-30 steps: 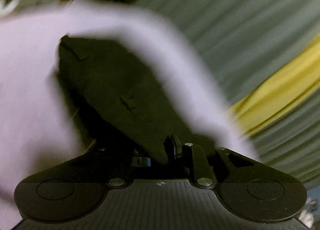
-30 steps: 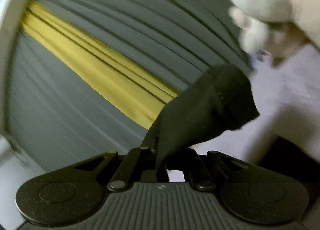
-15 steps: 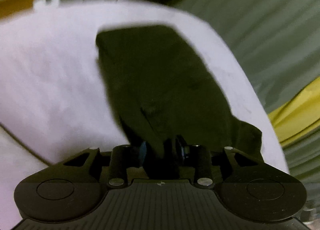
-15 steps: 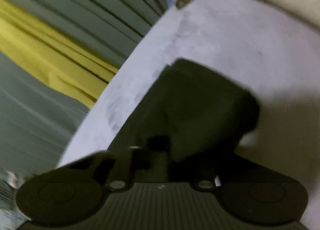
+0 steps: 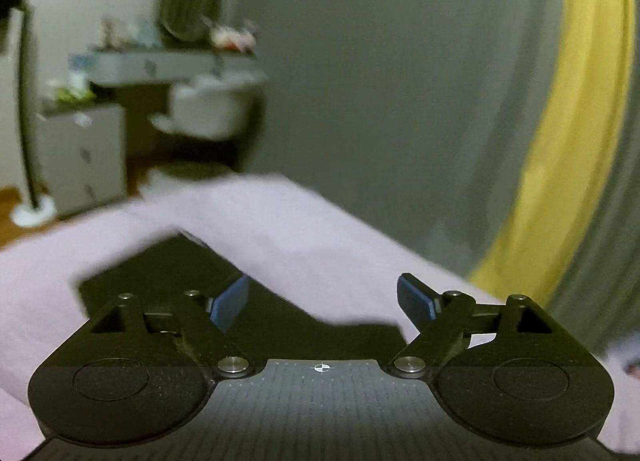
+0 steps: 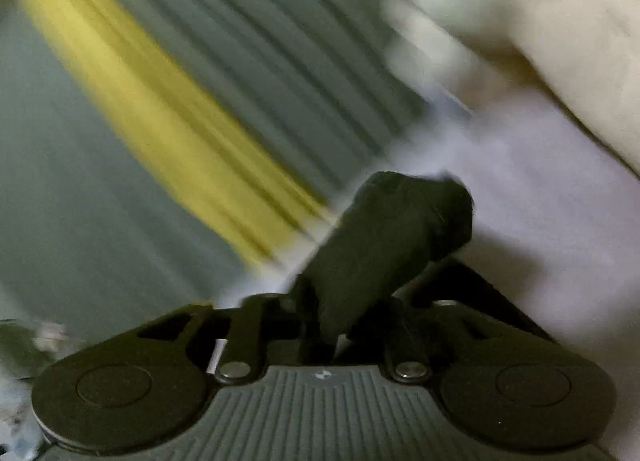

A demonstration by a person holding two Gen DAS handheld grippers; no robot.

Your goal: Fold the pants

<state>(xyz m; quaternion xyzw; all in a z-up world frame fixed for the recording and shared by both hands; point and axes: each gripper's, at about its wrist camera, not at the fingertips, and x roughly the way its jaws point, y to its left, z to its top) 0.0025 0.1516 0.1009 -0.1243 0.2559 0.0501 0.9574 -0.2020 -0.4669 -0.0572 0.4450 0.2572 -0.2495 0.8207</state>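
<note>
Letting go after fold: left gripper (image 5: 324,297) jaws just sprung wide, empty; black pants (image 5: 168,281) lying on pale bed (image 5: 320,245); right gripper (image 6: 344,325) jaws just parting, pants corner (image 6: 392,245) bunched between, grip unclear; best release fully, lift straight off, then smooth.

left gripper (image 5: 322,299): jaws just opened wide, blue pads (image 5: 230,303) well apart, nothing between them, angled downward | right gripper (image 6: 340,325): jaws just opening, dark cloth bunched between them, angled downward, view blurred

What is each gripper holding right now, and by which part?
Left gripper: nothing. Right gripper: black pants, a bunched fold between its fingers; grip unclear.
</note>
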